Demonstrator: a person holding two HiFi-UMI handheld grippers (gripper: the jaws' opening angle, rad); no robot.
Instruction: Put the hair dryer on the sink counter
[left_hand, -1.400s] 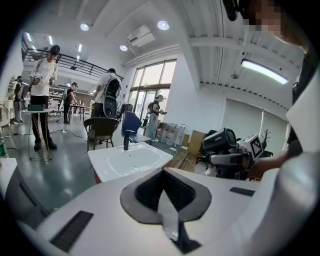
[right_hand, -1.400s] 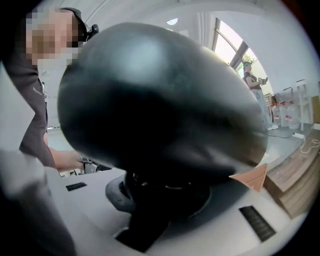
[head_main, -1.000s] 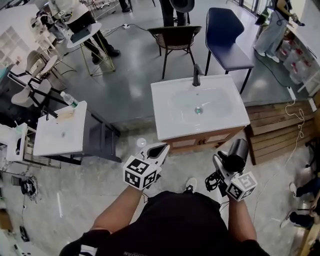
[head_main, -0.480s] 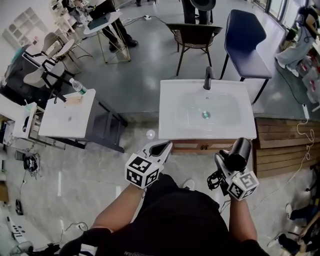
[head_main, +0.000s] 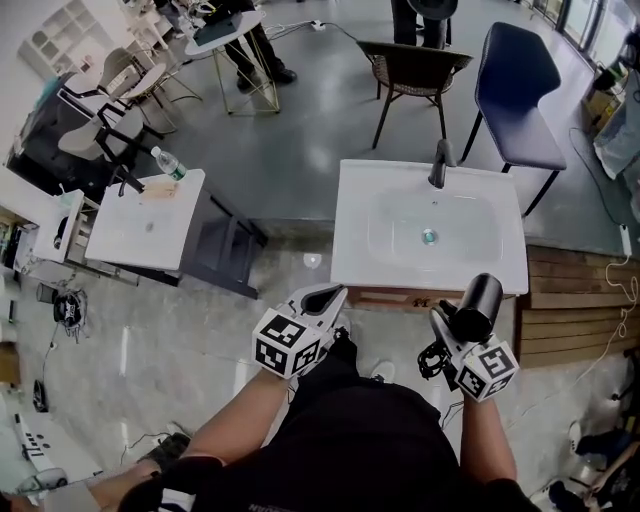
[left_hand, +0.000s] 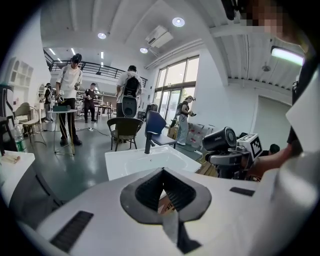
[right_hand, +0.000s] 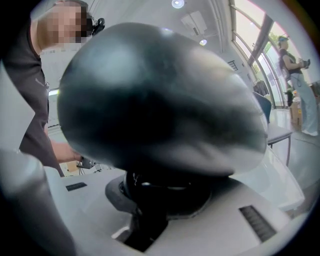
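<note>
Grey polished floor further out, pale marbled floor close by. It is a large open room with tall windows and ceiling spots.

Sink desk (head_main: 350, 255) straight ahead: white top with a moulded basin, set on a wooden cabinet. Dark faucet (head_main: 438, 165) stands upright at its far edge, with the drain (head_main: 429, 237) at basin centre. Behind the desk are a dark blue chair (head_main: 515, 85) and a brown woven chair (head_main: 410, 62). To the right lies wooden slatted flooring (head_main: 575, 300). Well apart on the left is a smaller white desk (head_main: 120, 240) with a water bottle (head_main: 168, 163) at its far corner. Several people stand in the background, some near a round table (head_main: 222, 28).

Hair dryer (head_main: 476, 303) — black, held in the air, not on the desk. Right gripper (head_main: 447, 325) has its fingers pinching the handle below the barrel. From above, the barrel overlaps the near right corner of the sink desk top. In the right gripper view the barrel fills most of the frame, blurred. Black cord (head_main: 428, 360) bunches beside that gripper.

Left gripper (head_main: 330, 295) hovers just short of the desk's near edge, left of centre. Its fingers are pressed together at the tips, with nothing between them.

Writing: small light print on the side of the dryer barrel shows in the left gripper view, too small to read. Left cube (head_main: 288, 343) and right cube (head_main: 488, 370) carry black-and-white square markers — patterns only, no words.
</note>
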